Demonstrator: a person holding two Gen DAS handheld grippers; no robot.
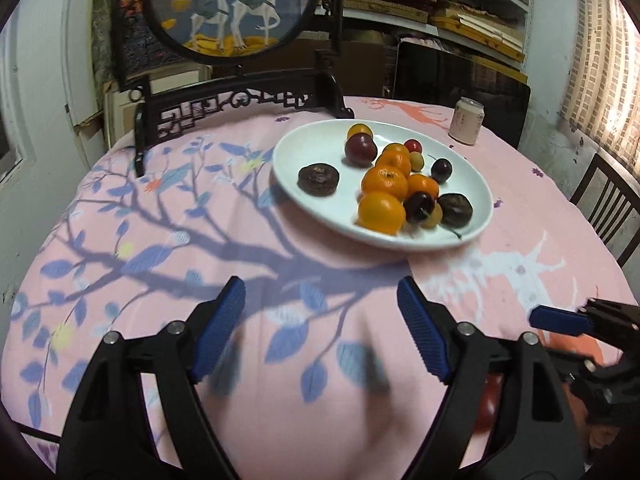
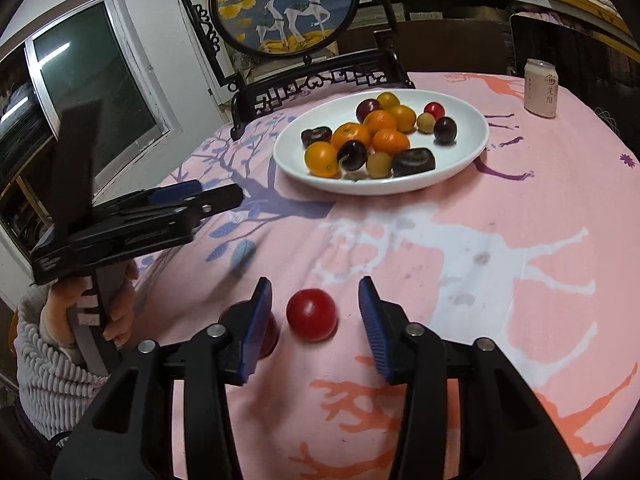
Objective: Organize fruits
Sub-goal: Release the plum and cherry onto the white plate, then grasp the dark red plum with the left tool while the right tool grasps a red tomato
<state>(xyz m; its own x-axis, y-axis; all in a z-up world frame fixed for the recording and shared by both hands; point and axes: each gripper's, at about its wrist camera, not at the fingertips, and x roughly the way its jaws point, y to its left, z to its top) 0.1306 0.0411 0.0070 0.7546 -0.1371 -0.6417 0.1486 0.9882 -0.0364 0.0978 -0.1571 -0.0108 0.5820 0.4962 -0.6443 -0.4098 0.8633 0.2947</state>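
Both two-finger grippers are seen with blue ribbed pads spread wide and nothing held. At the bottom centre of the right wrist view, the right gripper (image 2: 315,322) is set around a round red tomato-like fruit (image 2: 311,314) lying on the pink printed tablecloth (image 2: 460,272), with clear gaps on both sides. A second dark red fruit (image 2: 270,330) is partly hidden behind the left pad. The left gripper (image 1: 320,326) is held over bare cloth at the bottom of its view. An oval white plate (image 2: 464,120) with oranges, dark plums and small yellow fruits is seen in the upper centre, well apart from both. A pale drink can (image 2: 541,87) is seen at upper right.
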